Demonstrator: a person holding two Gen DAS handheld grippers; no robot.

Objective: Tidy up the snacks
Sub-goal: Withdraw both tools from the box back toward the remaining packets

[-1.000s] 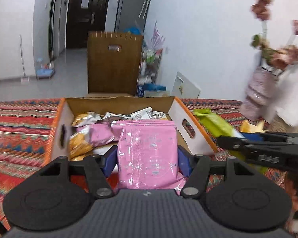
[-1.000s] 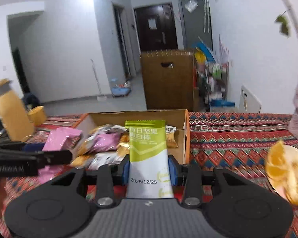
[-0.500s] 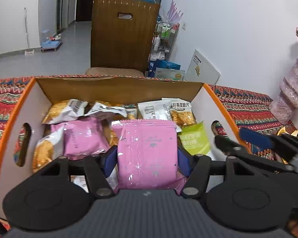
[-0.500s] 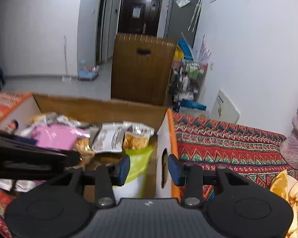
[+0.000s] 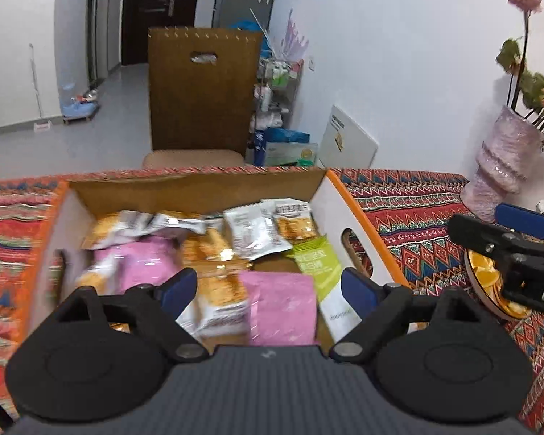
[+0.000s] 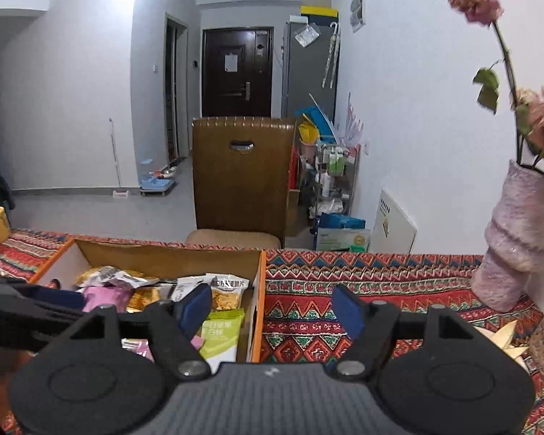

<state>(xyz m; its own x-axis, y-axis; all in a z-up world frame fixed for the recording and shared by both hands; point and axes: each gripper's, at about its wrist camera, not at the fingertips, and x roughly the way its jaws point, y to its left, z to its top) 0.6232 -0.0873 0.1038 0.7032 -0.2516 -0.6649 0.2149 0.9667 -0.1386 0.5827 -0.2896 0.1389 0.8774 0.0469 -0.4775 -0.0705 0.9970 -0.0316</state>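
The left gripper (image 5: 268,288) is opening above the cardboard box (image 5: 319,195); the pink packet (image 5: 283,308) lies loose between its jaws, beside the green packet (image 5: 317,261). The right gripper (image 6: 272,308) is opening too, empty, over the box wall and patterned tablecloth (image 6: 380,282), near the pink vase (image 6: 518,239).

Cardboard box (image 5: 199,190) matt; snack packets (image 5: 257,232) glossy foil; woven tablecloth (image 5: 409,203)
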